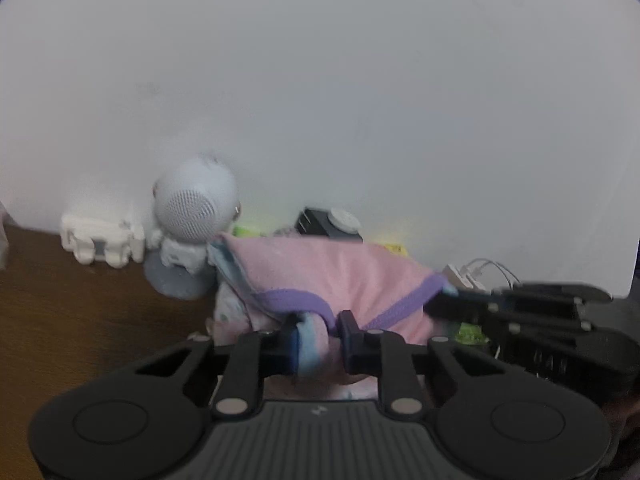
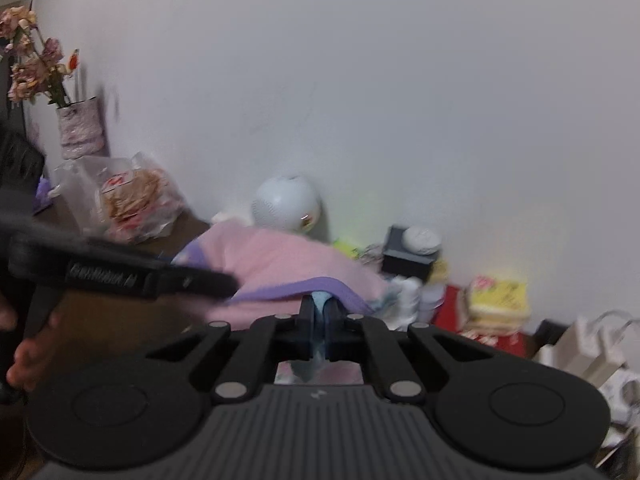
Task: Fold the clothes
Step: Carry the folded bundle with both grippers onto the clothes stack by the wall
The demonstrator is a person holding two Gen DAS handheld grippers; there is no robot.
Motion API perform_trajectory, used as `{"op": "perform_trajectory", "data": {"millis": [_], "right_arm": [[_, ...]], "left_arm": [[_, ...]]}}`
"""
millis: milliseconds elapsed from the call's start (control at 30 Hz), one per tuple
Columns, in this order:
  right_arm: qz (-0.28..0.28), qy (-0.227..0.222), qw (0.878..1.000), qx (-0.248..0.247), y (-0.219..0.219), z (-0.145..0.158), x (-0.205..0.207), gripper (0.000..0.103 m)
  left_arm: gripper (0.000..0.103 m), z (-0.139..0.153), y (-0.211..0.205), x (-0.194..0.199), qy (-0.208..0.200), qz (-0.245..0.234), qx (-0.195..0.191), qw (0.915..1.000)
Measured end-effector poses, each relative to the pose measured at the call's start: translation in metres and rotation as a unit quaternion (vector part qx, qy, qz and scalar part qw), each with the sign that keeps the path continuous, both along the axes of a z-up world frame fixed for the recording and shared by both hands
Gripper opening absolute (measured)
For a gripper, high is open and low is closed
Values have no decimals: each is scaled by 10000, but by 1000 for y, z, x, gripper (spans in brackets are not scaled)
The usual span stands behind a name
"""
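A pink garment (image 1: 320, 272) with purple trim and a pale blue edge is held up off the brown table (image 1: 80, 320). My left gripper (image 1: 320, 334) is shut on a bunched pink and blue part of it. My right gripper (image 2: 320, 320) is shut on its pale blue edge, with the pink cloth (image 2: 280, 264) stretched ahead of it. The right gripper also shows in the left wrist view (image 1: 448, 294) at the garment's right corner. The left gripper also shows in the right wrist view (image 2: 224, 280), on the left. The garment's lower part is hidden.
Against the white wall stand a white round-headed figure (image 1: 192, 216), a white block toy (image 1: 100, 244), a dark box (image 2: 408, 256), yellow and red packets (image 2: 496, 300), a plastic bag (image 2: 128, 200), a vase of dried flowers (image 2: 78, 132) and white chargers (image 2: 592, 352).
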State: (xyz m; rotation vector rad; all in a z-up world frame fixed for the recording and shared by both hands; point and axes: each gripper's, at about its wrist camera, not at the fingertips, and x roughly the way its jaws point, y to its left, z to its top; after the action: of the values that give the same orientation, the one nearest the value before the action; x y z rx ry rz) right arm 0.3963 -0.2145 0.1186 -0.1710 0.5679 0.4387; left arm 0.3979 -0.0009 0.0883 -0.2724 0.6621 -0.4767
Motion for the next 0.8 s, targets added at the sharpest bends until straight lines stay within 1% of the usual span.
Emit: {"op": "perform_trajectory", "data": {"millis": [33, 67, 100, 133, 167, 200, 267, 300, 333, 367, 400, 433, 467, 500, 533, 567, 600, 633, 667, 700, 733, 767, 800], "right_arm": [[12, 90, 9999, -72, 0, -2, 2, 4], [31, 228, 9996, -170, 1, -7, 3, 5], [4, 301, 9991, -306, 2, -13, 3, 8], [-29, 304, 9987, -402, 3, -16, 1, 13], [-42, 291, 9986, -450, 1, -17, -2, 15], [-73, 254, 9990, -356, -2, -14, -5, 18], [-188, 126, 9997, 17, -12, -2, -8, 18], [-280, 43, 9994, 175, -17, 6, -9, 17], [-395, -34, 9987, 332, -20, 12, -8, 17], [-470, 2, 9976, 504, -21, 14, -3, 16], [-502, 119, 9963, 687, -21, 13, 4, 12], [-534, 236, 9945, 869, -21, 13, 11, 12], [-543, 347, 9943, 849, -17, 7, 16, 12], [-535, 456, 9952, 682, -9, -2, 20, 12], [-527, 564, 9957, 515, -2, -10, 24, 12], [-518, 671, 9958, 347, 6, -19, 28, 12], [-538, 672, 9960, 241, 10, -21, 28, 12], [-578, 595, 9964, 179, 11, -19, 24, 12], [-614, 503, 9966, 230, 10, -11, 18, 12], [-651, 375, 9966, 349, 5, 4, 9, 13], [-691, 229, 9963, 457, -1, 20, -1, 15], [-732, 83, 9957, 564, -7, 37, -12, 18], [-784, -76, 9950, 609, -12, 53, -24, 25]], "left_arm": [[23, -2, -1, 0, -9, 31, 32, 10000], [30, -4, 0, -1, -62, 108, 17, 9999], [36, -4, 2, -2, -118, 203, -41, 9997], [46, -4, 6, -4, -125, 306, -79, 9994], [51, -2, 9, -6, -149, 374, -84, 9992], [52, 1, 14, -10, -204, 417, -76, 9989], [58, 8, 22, -16, -386, 478, -12, 9981], [59, 11, 25, -17, -423, 575, -15, 9974], [56, 15, 29, -17, -431, 693, -47, 9967], [45, 16, 28, -15, -428, 721, -32, 9965], [34, 15, 26, -10, -418, 690, 14, 9967], [12, 12, 20, -6, -411, 680, 202, 9966], [6, 7, 12, 0, -406, 683, 482, 9957], [8, 2, 5, 4, -396, 709, 746, 9939], [9, -3, 1, 7, -361, 739, 930, 9923], [10, -4, 2, 5, -349, 797, 946, 9917], [12, -3, 6, 2, -362, 875, 881, 9916], [16, 3, 12, -4, -406, 950, 792, 9915], [24, 11, 19, -12, -472, 1023, 688, 9913], [28, 22, 24, -22, -565, 1062, 668, 9905], [35, 34, 26, -31, -677, 1079, 702, 9894], [40, 48, 27, -43, -795, 1109, 764, 9877], [43, 62, 27, -58, -928, 1139, 837, 9856]]}}
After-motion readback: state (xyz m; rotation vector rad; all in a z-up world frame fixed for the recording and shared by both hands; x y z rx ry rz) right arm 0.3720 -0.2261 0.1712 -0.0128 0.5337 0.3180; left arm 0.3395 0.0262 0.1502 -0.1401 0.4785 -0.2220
